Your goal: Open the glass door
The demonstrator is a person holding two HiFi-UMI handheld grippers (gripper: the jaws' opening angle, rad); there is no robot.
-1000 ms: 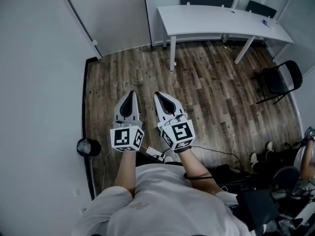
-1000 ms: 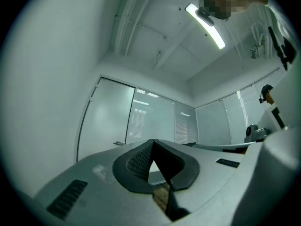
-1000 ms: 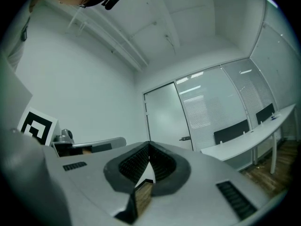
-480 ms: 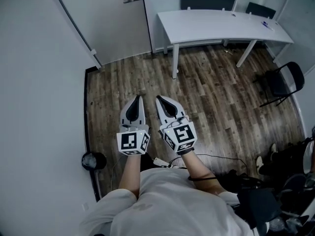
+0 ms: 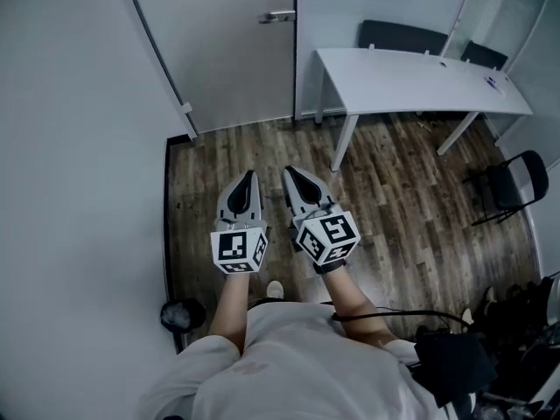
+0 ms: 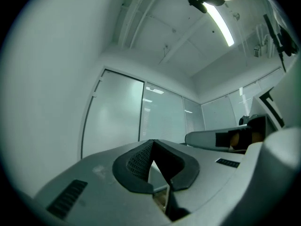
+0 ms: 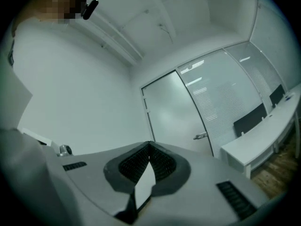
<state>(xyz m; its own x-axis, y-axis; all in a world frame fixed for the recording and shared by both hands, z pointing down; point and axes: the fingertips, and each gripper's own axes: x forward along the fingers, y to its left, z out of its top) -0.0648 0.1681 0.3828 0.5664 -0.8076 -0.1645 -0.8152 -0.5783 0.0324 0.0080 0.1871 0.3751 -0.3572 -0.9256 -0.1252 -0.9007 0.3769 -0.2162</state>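
Left tool point(image 5: 249, 178) and right tool point(image 5: 291, 173) side by side over floor point(image 5: 394, 191), jaws pressed together, holding nothing. Door point(image 5: 232, 51) ahead, handle point(image 5: 280, 16) well apart from both.

Office rm: white desk point(image 5: 420, 81), chairs point(image 5: 500, 186), glass partitions point(image 7: 230, 98).

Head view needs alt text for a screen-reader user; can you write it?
Seen from above, a person holds the left hand-held gripper and right hand-held gripper, both shut and empty, pointing toward a closed glass door with a lever handle. A white table stands right of it on the wood floor.
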